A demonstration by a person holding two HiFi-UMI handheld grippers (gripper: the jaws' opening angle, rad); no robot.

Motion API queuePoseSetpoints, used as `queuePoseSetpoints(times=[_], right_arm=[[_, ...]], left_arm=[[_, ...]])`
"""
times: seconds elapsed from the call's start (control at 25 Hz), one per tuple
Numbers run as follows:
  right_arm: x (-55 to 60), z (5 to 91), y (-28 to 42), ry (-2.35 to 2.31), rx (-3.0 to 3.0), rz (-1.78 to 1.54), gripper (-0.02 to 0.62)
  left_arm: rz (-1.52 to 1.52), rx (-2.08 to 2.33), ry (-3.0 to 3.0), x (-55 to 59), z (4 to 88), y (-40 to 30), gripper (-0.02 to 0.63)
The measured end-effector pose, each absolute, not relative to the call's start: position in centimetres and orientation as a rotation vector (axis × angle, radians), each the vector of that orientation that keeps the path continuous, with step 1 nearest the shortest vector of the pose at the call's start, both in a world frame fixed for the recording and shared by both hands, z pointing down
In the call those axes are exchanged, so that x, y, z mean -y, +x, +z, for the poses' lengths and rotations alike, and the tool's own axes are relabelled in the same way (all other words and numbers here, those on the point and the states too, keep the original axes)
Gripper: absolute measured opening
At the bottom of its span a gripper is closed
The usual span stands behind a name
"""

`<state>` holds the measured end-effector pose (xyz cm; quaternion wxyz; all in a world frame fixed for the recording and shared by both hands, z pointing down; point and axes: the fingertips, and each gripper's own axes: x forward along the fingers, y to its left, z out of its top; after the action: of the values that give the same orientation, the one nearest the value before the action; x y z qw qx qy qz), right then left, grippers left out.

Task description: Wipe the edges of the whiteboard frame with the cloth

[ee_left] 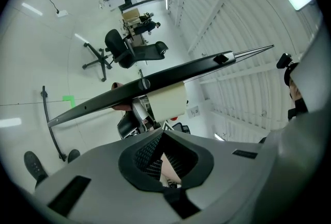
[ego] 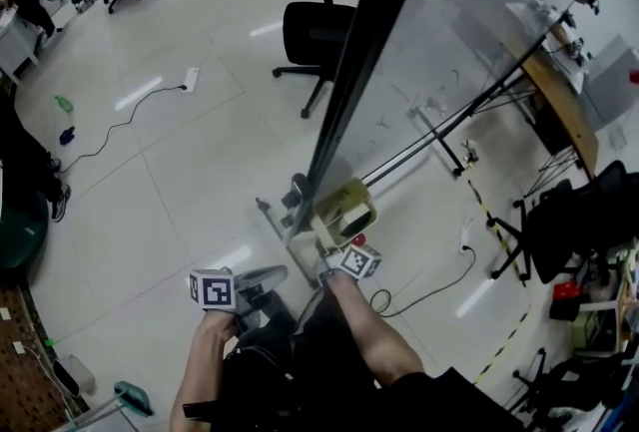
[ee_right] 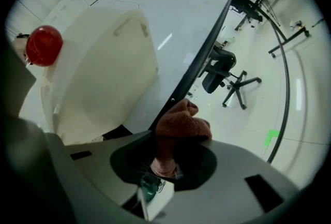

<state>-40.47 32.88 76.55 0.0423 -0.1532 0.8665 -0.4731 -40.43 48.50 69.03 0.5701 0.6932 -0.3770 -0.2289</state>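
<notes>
First, in the head view, the whiteboard frame [ego: 361, 61] is seen almost edge-on as a dark bar that runs from the top of the picture down toward the person. The right claw [ego: 334, 245] is held at the near end of that bar, partly hidden behind a cream box [ego: 344, 211] that sits against the board. The left claw [ego: 268, 275] is held lower and to the left, apart from the frame. An office chair [ego: 318, 29] stands beyond, left of the bar.

Next, in the left gripper view, the left claw [ee_left: 164, 158] is shown with its jaws only narrowly apart. Nothing is gripped, and a pale strip glimpsed through the gap cannot be identified. The frame [ee_left: 155, 86] crosses above as a slanted dark bar, well clear of the jaws.

Last, in the right gripper view, the right claw [ee_right: 165, 163] is closed on the reddish-brown cloth [ee_right: 181, 124], whose bunched top is pressed against the frame [ee_right: 204, 52]. The bar's long axis leads straight away from this claw, up and to the right, with the white board face [ee_right: 155, 16] on its left. The cream box [ee_right: 98, 73], topped by a red knob [ee_right: 44, 44], lies left of the claw.

The coming stroke is judged to be a slide along that axis, made by the right claw, which is the nearer one and carries the cloth.
</notes>
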Motion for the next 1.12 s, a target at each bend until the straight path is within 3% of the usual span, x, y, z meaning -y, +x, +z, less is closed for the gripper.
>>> queuePoseSetpoints(times=[0.72,1.12], right_arm=[[-34.6,77.5,-39.7,-0.297,-2.617,-1.617,0.097],[-35.8,76.1,-39.7,-0.385,-2.587,-1.633,0.097]], left_arm=[[-0.497,1.007,1.627,-45.8,67.2,-37.9,-0.004],[-0.499,0.962,1.663,-44.2,67.2,-41.4,-0.005]])
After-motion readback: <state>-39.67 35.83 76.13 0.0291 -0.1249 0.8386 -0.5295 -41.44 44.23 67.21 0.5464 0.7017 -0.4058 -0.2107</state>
